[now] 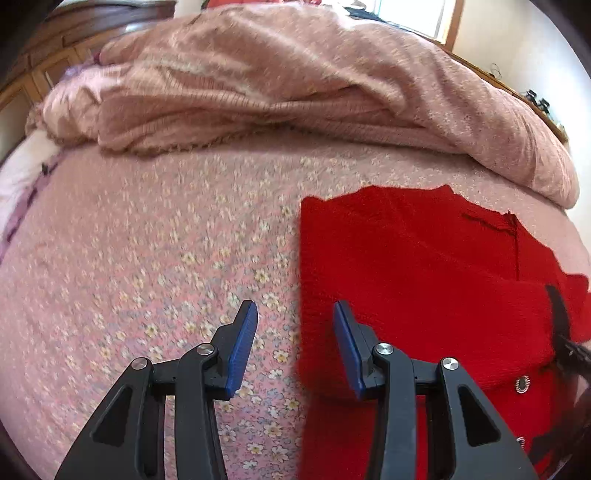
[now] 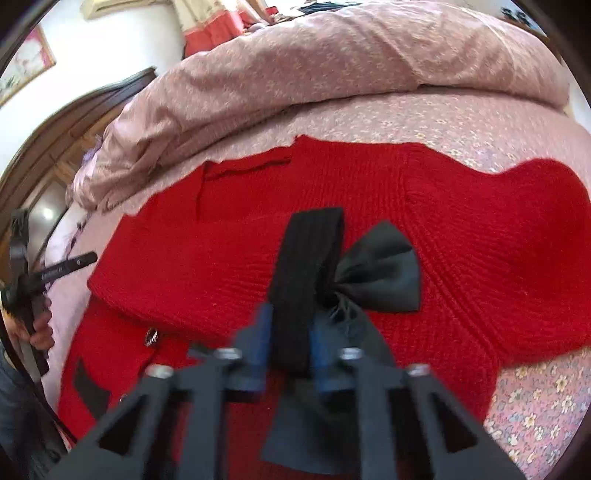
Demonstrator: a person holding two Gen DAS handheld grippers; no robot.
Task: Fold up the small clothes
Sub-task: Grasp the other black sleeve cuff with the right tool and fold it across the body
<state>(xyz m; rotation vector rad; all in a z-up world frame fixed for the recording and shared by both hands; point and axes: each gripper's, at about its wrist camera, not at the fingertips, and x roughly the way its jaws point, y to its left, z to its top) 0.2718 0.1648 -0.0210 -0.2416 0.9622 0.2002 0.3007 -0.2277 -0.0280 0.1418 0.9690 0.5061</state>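
Sweater (image 2: pixel 229 266) flat on bed (image 1: pixel 147 240), part folded | right gripper (image 2: pixel 288 332) pinched on black strap (image 2: pixel 306 258) by bow (image 2: pixel 384 273) | left gripper (image 1: pixel 295 332) part-open, empty, over sweater's edge | tip: lift slow, keep strap taut, left pins hem.

You worked in home bedroom: bed with pink floral sheet (image 1: pixel 166 240), bunched pink quilt (image 1: pixel 295 85), dark wooden headboard (image 2: pixel 92 107), framed picture (image 2: pixel 26 62) on wall, window (image 1: pixel 417 14).
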